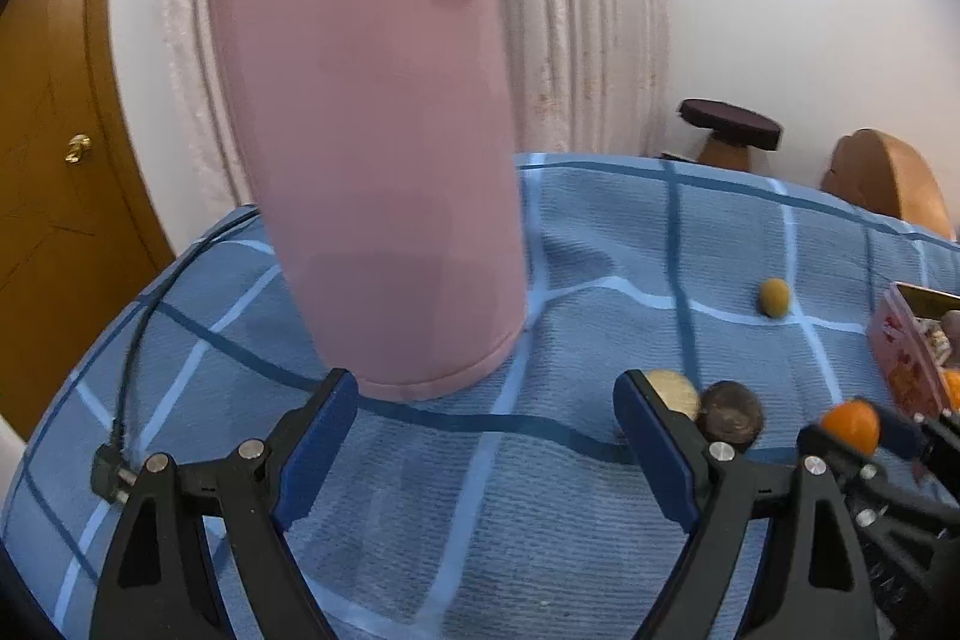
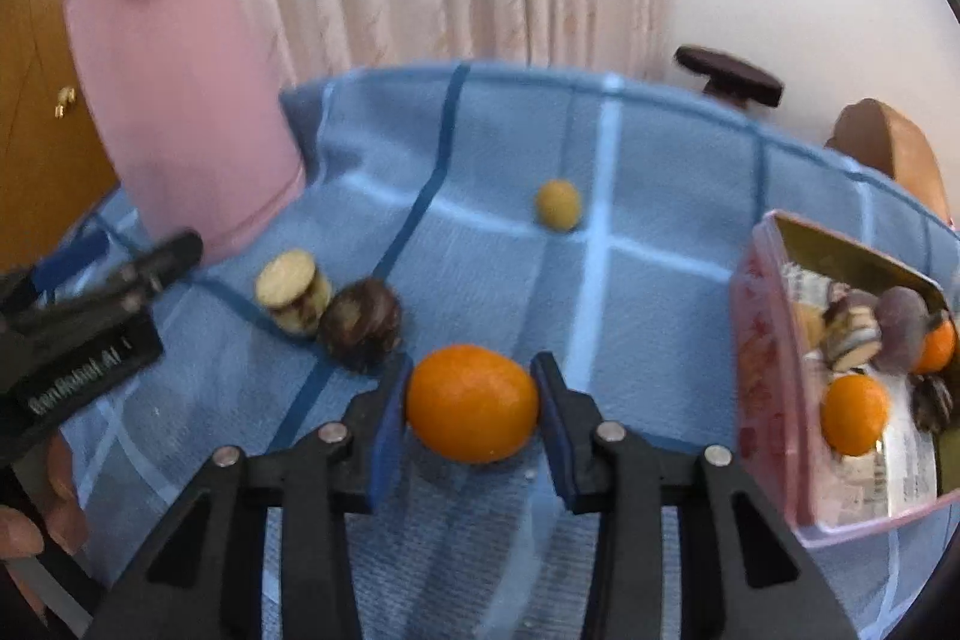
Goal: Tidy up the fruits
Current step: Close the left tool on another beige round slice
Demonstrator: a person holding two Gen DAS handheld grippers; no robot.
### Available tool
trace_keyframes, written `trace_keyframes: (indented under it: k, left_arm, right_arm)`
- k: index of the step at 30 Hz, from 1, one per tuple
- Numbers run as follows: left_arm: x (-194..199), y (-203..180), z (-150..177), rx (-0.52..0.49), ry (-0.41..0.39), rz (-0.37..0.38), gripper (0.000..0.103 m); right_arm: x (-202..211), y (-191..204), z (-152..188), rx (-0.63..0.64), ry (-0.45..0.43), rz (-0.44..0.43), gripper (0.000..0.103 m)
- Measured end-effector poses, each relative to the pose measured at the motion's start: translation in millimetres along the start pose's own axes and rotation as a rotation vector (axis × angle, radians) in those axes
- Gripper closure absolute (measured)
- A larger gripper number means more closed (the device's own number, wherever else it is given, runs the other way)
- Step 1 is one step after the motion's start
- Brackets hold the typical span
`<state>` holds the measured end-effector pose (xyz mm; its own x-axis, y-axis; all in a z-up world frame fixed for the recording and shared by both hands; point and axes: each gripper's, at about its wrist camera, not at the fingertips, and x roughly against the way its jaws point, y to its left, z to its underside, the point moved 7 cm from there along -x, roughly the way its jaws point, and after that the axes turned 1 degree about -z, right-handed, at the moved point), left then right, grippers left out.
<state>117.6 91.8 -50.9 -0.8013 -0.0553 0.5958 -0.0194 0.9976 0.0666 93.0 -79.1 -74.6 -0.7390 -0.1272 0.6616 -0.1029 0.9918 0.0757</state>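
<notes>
My right gripper (image 2: pixel 474 400) is shut on an orange mandarin (image 2: pixel 473 403), held just above the blue checked cloth; the mandarin also shows in the left wrist view (image 1: pixel 851 425). My left gripper (image 1: pixel 486 436) is open and empty in front of the pink kettle (image 1: pixel 372 148). A small yellow fruit (image 2: pixel 558 203) lies alone farther back on the cloth. A pink box (image 2: pixel 774 400) at the right holds two oranges (image 2: pixel 853 415) and several sweets. A pale round biscuit (image 2: pixel 293 291) and a dark brown ball (image 2: pixel 360 323) lie left of my right gripper.
The tall pink kettle (image 2: pixel 174 100) stands at the left back of the table, its black cord and plug (image 1: pixel 111 472) trailing over the left edge. A dark stool (image 2: pixel 729 76) and a wooden chair back (image 2: pixel 888 154) stand behind the table.
</notes>
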Motion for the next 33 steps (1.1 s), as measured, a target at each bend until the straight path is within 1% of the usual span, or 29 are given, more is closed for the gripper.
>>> trace_keyframes:
  k: [4,8,10,12,13,15,17,18,20,21,22,23,24,25,27,29,30,31,33]
  left_arm:
    - [-4,-15,-1,0.007,0.013,0.095,0.015]
    - [-22,-26,1,-0.001,0.076,0.106,0.015]
    - [-34,-33,2,-0.006,0.121,0.124,0.015]
    - [-39,-38,0,0.006,0.129,0.147,0.015]
    - [-40,-40,-1,0.009,0.133,0.148,0.015]
    - [-50,-43,-2,-0.004,0.153,0.122,0.015]
    - [-61,-45,2,0.004,0.211,0.138,0.015]
    - [-65,-44,5,0.026,0.235,0.155,0.015]
    - [-66,-41,3,0.041,0.235,0.17,0.016]
    - [-66,-40,2,0.046,0.234,0.174,0.02]
    - [-63,-40,1,0.05,0.224,0.186,0.027]
    - [-59,-41,1,0.041,0.217,0.198,0.044]
    - [-56,-44,1,0.031,0.209,0.221,0.052]
    - [-51,-44,3,0.018,0.202,0.23,0.055]
    - [-41,-46,4,-0.004,0.177,0.241,0.068]
    - [-33,-42,6,-0.005,0.161,0.217,0.068]
    - [-30,-40,6,0.007,0.15,0.219,0.068]
    - [-24,-35,3,0.035,0.122,0.227,0.068]
    - [-21,-25,0,0.075,0.095,0.219,0.068]
  right_arm:
    - [22,-6,-4,-0.028,-0.109,0.016,0.06]
    - [31,-14,-7,-0.068,-0.148,0.014,0.06]
    - [30,-18,-8,-0.092,-0.143,0.007,0.06]
    - [27,-21,-9,-0.113,-0.132,-0.003,0.06]
    - [26,-22,-9,-0.12,-0.125,-0.007,0.06]
    - [25,-25,-8,-0.137,-0.113,-0.013,0.06]
    - [23,-27,-8,-0.147,-0.104,-0.019,0.06]
    - [23,-28,-7,-0.15,-0.099,-0.02,0.06]
    - [21,-28,-8,-0.152,-0.089,-0.023,0.06]
    - [20,-28,-7,-0.152,-0.086,-0.022,0.06]
    - [20,-28,-7,-0.152,-0.086,-0.021,0.06]
    - [20,-28,-7,-0.152,-0.087,-0.021,0.06]
    - [21,-29,-7,-0.151,-0.089,-0.02,0.06]
    - [21,-29,-7,-0.15,-0.091,-0.018,0.06]
    - [22,-29,-6,-0.148,-0.097,-0.013,0.06]
    - [23,-28,-7,-0.147,-0.111,-0.004,0.06]
    - [25,-28,-8,-0.144,-0.122,0.0,0.06]
    - [27,-27,-7,-0.14,-0.13,0.002,0.06]
    - [31,-26,-8,-0.13,-0.152,0.008,0.06]
